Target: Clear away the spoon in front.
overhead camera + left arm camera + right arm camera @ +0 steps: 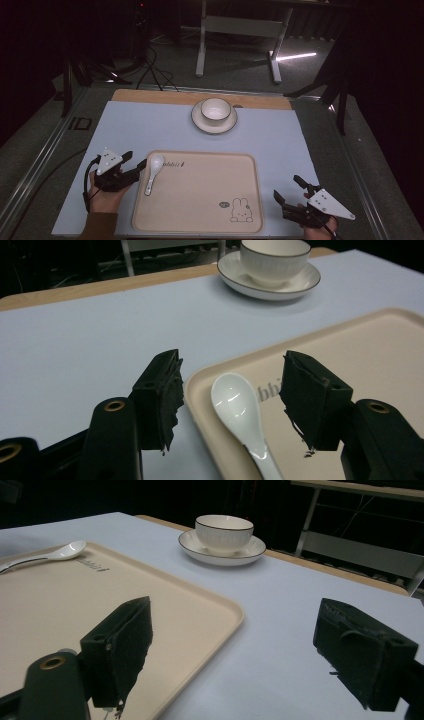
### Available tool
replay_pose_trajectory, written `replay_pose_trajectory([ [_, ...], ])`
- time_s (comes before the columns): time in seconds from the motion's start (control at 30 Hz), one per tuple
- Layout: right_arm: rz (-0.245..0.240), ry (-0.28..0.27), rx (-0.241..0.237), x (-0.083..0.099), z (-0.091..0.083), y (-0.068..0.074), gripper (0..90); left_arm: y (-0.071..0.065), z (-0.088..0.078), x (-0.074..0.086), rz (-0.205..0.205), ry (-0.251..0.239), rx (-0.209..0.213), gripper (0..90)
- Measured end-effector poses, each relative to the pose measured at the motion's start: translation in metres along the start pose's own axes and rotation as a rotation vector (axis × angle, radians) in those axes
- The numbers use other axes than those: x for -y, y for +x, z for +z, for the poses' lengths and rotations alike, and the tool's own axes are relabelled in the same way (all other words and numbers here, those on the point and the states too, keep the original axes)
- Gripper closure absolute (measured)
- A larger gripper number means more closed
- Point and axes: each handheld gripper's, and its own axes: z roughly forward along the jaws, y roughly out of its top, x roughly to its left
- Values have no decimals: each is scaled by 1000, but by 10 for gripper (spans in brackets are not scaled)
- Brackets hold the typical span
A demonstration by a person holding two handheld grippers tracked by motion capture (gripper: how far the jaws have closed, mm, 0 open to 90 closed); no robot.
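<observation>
White and glossy, a ceramic spoon [153, 171] lies on the left edge of a beige tray [200, 210], bowl end pointing away from the person. The left gripper [137, 166] sits over the spoon's handle with its jaws spread apart, one on each side of the spoon, pads not touching it. A rabbit drawing marks the tray's near right corner. The tray rests on a pale blue mat [125, 125]. Farther back stands a white cup [215, 108] on a saucer [200, 125]. The right gripper [289, 188] waits beside the tray's right side, jaws wide apart and empty.
</observation>
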Motion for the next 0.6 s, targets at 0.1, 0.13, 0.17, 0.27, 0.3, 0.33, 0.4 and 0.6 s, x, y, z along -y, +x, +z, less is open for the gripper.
replay_pose_trajectory([
  [0.1,4,4,2,0,0,-1,155,5,1,5,17,-9,20,409],
  [0.13,3,4,3,0,1,-1,155,5,1,5,17,-9,20,409],
  [0.17,3,4,3,0,1,-1,155,7,1,7,14,-14,22,409],
  [0.27,7,6,8,1,1,-3,155,13,0,10,17,-11,0,409],
  [0.3,7,6,8,1,1,-3,155,15,0,10,15,-16,-1,409],
  [0.33,8,6,8,1,0,-3,155,18,-1,12,10,-21,-10,409],
  [0.4,8,7,8,1,1,-3,155,19,-2,13,5,-29,-14,409],
  [0.6,11,19,5,2,2,-4,149,26,-1,23,-23,-17,-45,412],
])
